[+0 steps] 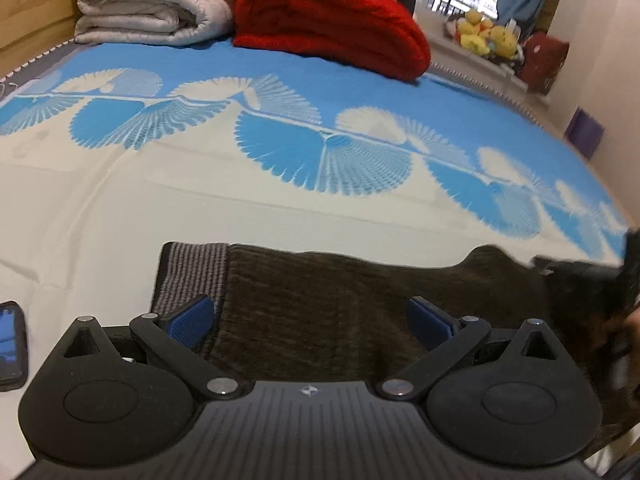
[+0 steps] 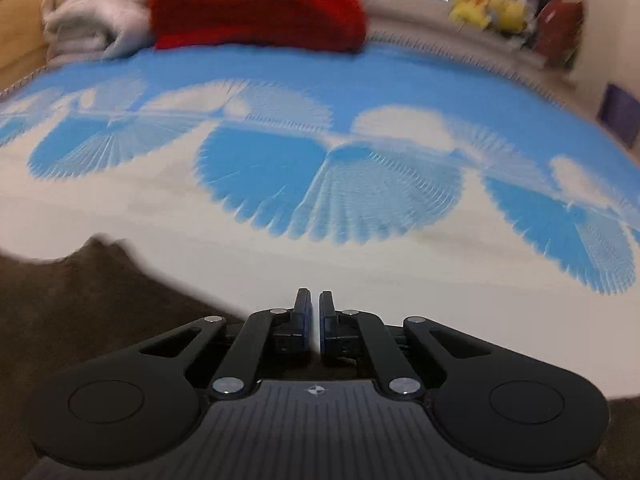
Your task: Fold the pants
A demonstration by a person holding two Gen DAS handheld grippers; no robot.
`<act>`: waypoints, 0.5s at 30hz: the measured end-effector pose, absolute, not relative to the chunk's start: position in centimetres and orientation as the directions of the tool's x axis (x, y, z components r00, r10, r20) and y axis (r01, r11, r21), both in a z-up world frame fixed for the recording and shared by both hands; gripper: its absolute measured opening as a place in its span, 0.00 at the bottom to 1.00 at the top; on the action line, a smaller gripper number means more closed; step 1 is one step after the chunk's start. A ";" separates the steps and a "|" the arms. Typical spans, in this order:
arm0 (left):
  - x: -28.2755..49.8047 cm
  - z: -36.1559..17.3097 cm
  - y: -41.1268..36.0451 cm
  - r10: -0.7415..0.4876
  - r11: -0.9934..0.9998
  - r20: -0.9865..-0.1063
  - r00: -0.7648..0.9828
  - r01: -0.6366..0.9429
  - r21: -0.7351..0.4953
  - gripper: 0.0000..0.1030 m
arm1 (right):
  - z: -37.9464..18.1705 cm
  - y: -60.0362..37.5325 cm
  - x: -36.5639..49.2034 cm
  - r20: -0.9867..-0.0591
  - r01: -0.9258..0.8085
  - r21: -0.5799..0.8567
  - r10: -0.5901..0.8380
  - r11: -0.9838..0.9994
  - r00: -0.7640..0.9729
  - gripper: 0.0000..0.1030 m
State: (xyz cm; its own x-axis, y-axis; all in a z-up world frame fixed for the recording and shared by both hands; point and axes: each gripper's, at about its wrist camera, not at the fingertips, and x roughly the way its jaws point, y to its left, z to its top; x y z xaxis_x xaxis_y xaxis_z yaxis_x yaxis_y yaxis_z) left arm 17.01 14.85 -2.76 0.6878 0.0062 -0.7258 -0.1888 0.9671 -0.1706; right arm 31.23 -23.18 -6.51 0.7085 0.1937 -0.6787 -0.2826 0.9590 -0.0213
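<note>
Pants (image 1: 340,304) lie on the bed just ahead of the left claw (image 1: 310,316), whose blue pads stand spread over the dark ribbed knit, striped cuff (image 1: 192,276) at its left pad. Right claw (image 2: 315,312) is pressed together, empty, beside the cloth's edge. Best to pinch cuff and edge evenly before folding. Beyond: smooth blue-and-cream bedspread (image 1: 280,208), plush red blanket (image 1: 328,20).

No readable words, brand names or numbers anywhere. Only a small white four-pointed emblem, printed on the ribbed body of the left gripper (image 1: 310,320) and likewise on the right gripper (image 2: 315,312), with no letters beside it. Phone (image 1: 12,344) at the near left shows a lit blue screen, too blurred to read.
</note>
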 end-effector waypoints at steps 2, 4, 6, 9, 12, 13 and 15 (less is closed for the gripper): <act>16.8 -2.7 15.3 -0.008 0.966 -0.720 0.694 -0.180 -0.184 1.00 | -4.3 -25.1 31.3 -0.687 -0.245 0.114 0.255 0.963 0.680 0.08; 16.7 -2.8 15.6 -0.006 0.966 -0.720 0.694 -0.183 -0.185 1.00 | -2.1 -26.5 30.0 -0.675 -0.282 0.191 0.335 0.940 0.658 0.13; 16.8 -2.8 15.6 -0.006 0.968 -0.723 0.691 -0.178 -0.179 1.00 | -0.7 -27.4 27.7 -0.688 -0.365 0.235 0.420 0.901 0.592 0.48; 16.7 -2.9 15.1 0.007 0.977 -0.725 0.689 -0.158 -0.142 1.00 | -1.0 -27.2 23.1 -0.728 -0.498 0.253 0.502 0.830 0.467 0.61; 16.1 -3.2 14.2 0.022 0.987 -0.729 0.684 -0.131 -0.094 1.00 | -3.4 -26.8 17.7 -0.805 -0.598 0.147 0.447 0.788 0.391 0.61; 15.7 -3.4 13.8 0.032 0.990 -0.731 0.682 -0.123 -0.071 1.00 | -4.8 -27.0 15.7 -0.832 -0.633 0.094 0.409 0.768 0.373 0.62; 14.9 -3.8 13.1 0.057 0.994 -0.732 0.679 -0.110 -0.024 1.00 | -5.1 -28.3 12.2 -0.786 -0.695 -0.043 0.405 0.717 0.467 0.67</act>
State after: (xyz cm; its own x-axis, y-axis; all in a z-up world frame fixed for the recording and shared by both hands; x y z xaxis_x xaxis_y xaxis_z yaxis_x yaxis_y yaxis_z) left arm 14.94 13.13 -3.75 0.6792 0.0572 -0.7318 -0.1097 0.9937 -0.0241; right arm 12.17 -28.35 -5.10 0.4668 0.4055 -0.7859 -0.6954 0.7174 -0.0429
